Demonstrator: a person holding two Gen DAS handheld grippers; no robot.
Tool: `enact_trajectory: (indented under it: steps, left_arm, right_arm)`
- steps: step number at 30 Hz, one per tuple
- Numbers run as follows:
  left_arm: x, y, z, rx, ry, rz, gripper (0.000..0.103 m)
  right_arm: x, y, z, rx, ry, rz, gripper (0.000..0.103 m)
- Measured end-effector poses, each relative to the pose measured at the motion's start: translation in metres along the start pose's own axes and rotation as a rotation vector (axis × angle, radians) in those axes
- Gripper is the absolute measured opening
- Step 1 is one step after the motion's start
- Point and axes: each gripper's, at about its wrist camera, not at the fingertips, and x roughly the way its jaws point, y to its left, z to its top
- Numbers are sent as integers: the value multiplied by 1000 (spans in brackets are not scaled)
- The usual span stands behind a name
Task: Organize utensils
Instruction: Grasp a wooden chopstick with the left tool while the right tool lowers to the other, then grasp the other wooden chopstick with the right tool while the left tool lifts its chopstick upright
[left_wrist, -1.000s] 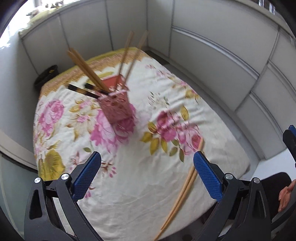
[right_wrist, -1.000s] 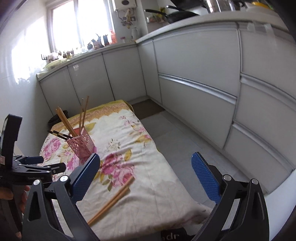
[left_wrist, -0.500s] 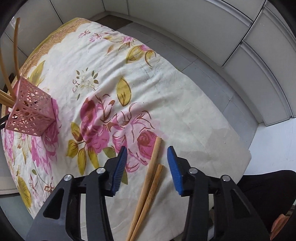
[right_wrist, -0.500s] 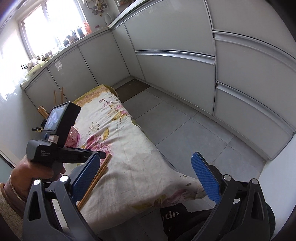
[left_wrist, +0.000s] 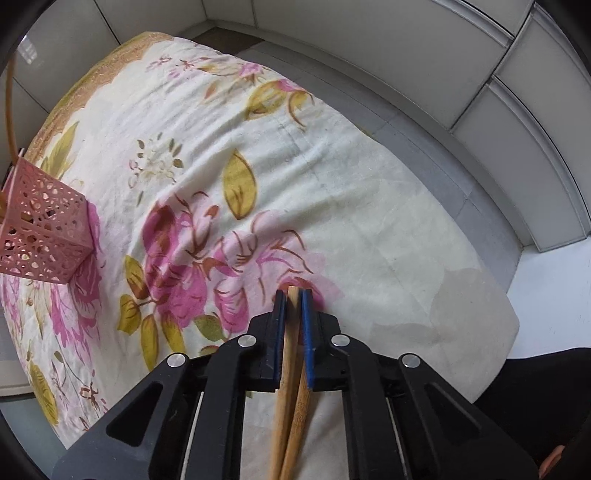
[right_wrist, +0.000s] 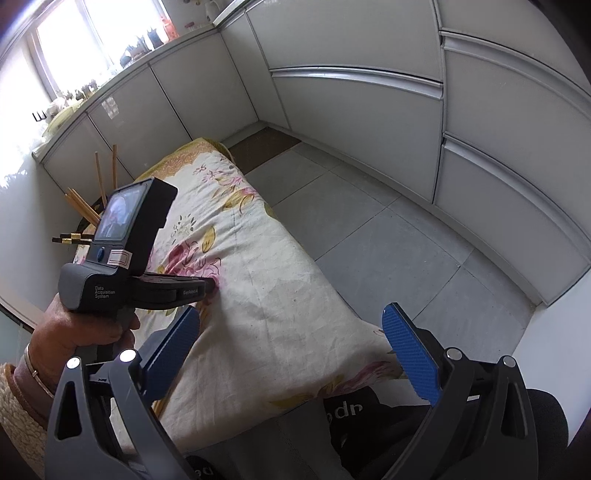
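Observation:
My left gripper (left_wrist: 293, 295) is shut on a pair of bamboo chopsticks (left_wrist: 291, 398) that lie on the floral cloth (left_wrist: 332, 155); their tips poke out between the blue pads. The pink perforated holder (left_wrist: 40, 236) stands at the left edge of the left wrist view, with one stick rising from it. In the right wrist view the left gripper (right_wrist: 212, 285) touches the cloth, and several chopsticks (right_wrist: 105, 177) stick up behind its camera unit. My right gripper (right_wrist: 295, 350) is open and empty, held above the cloth's near end.
The floral cloth (right_wrist: 280, 295) covers a low table. Grey tiled floor (right_wrist: 388, 236) lies to its right, with white cabinets (right_wrist: 498, 129) along the wall. Black-clothed legs (right_wrist: 369, 424) are at the bottom.
My left gripper has moved down onto the chopstick pair and closed on it. The right gripper has stayed open and tilted slightly down.

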Motion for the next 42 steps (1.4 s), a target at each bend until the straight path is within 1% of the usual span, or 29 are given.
enact_trajectory:
  steps: [2, 3, 4, 6, 8, 10, 13, 15, 19, 22, 27, 30, 31, 33, 34, 35, 36, 38, 39, 41, 42]
  left_arm:
    - [-14, 19, -6, -55, -47, -28, 7]
    - [-23, 28, -10, -70, -73, -30, 7]
    - [-33, 37, -16, -82, -98, -27, 7]
    - [-54, 57, -28, -110, -144, -35, 7]
    - [-75, 75, -41, -140, -188, -28, 7]
    - [-91, 90, -51, -165, -227, -26, 7]
    - [-109, 109, -65, -193, -276, -30, 7]
    - [-121, 117, -74, -209, -303, -34, 7]
    - [-132, 123, -87, -213, -346, -19, 7]
    - [-140, 128, -99, -216, -365, -29, 7]
    - [-145, 137, -107, -247, -386, -36, 7]
    - [-144, 138, -110, -254, -386, -37, 7]
    - [-144, 138, -111, -256, -386, -37, 7]
    - [-145, 139, -112, -262, -388, -34, 7]
    - [-145, 139, -113, -265, -391, -30, 7]
    - [-146, 139, -113, -269, -396, -21, 7]
    - [-147, 139, -114, -272, -401, -14, 7]
    - [-150, 138, -115, -283, -415, -12, 7]
    - [-152, 138, -116, -290, -424, -12, 7]
    - [-157, 139, -119, -302, -443, -12, 7]
    - [-160, 139, -120, -309, -451, -11, 7]
  right_arm:
    - [14, 12, 1, -6, 49, 12, 96]
    - [23, 19, 2, -11, 84, 4, 96]
    - [33, 26, 2, -18, 116, 2, 94]
    - [55, 42, 3, -20, 184, 2, 82]
    - [78, 60, 6, -28, 258, 1, 66]
    - [98, 75, 6, -41, 328, -27, 58]
    - [120, 94, 6, -44, 393, -64, 57]
    - [128, 107, 3, -68, 407, -101, 57]
    - [140, 119, -9, -102, 433, -176, 57]
    - [135, 111, -10, -39, 418, -157, 57]
    - [139, 101, 0, 25, 460, -143, 58]
    - [141, 105, 3, 51, 468, -109, 58]
    - [143, 107, 4, 55, 466, -114, 57]
    - [146, 114, 5, 32, 450, -146, 46]
    - [146, 118, 4, 9, 436, -171, 31]
    - [148, 124, 3, -22, 419, -191, 22]
    - [149, 130, 0, -56, 400, -207, 20]
    - [151, 142, -5, -122, 370, -203, 13]
    - [150, 143, -7, -128, 360, -183, 12]
    - [147, 141, -9, -95, 360, -71, 7]
    - [145, 138, -10, -73, 355, -23, 8]
